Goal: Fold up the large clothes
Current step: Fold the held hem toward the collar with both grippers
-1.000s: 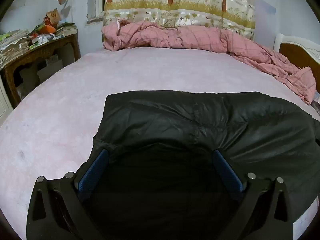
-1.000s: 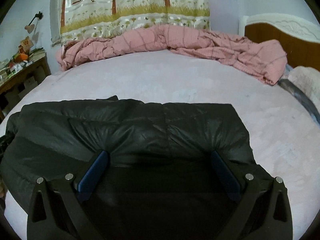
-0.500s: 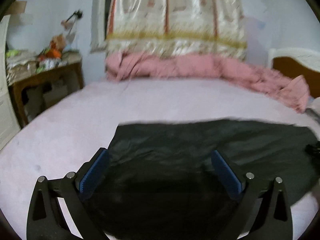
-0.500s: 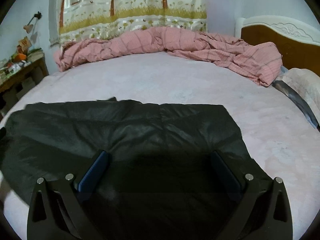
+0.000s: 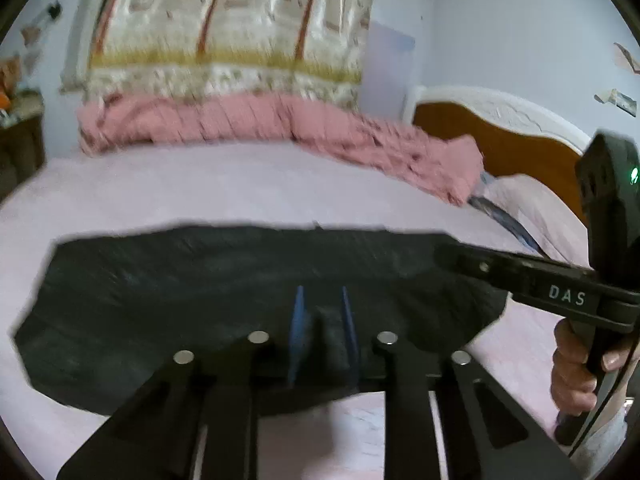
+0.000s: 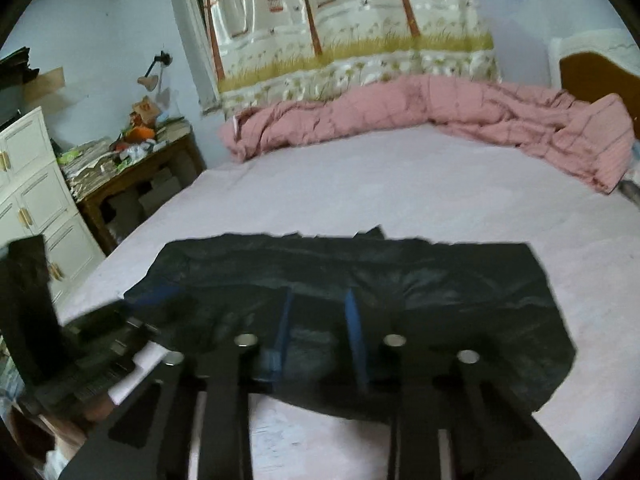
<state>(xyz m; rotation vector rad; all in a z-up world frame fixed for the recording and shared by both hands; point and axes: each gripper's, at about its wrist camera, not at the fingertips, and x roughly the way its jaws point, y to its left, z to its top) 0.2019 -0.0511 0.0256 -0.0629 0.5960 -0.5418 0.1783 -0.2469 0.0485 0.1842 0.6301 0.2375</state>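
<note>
black jacket, a large puffy one, lies spread across the pale pink bed sheet, its near hem lifted off the sheet where both tools have hold of it. the left gripper has its blue pads drawn close together with a thick fold of the dark fabric pinched between them; its jaws have just been closing, and the cloth fills the narrow gap. most of the jacket stretches to the left of these fingers and beyond their tips, and a shorter part runs to their right.

the right gripper is likewise clamped on the near edge of the jacket, its blue pads close together with bunched fabric between them; its jaws too have just been closing. from these fingers the jacket spreads out ahead and to both sides.

in the left wrist view the right tool reaches in from the right of the fingers, its tip on the jacket's edge, held by a hand around the handle. in the right wrist view the left tool shows blurred to the left of the fingers.

far beyond the fingertips a rumpled pink checked blanket lies along the far side of the bed, under a curtain printed with trees. a cluttered wooden desk stands off to the left.
</note>
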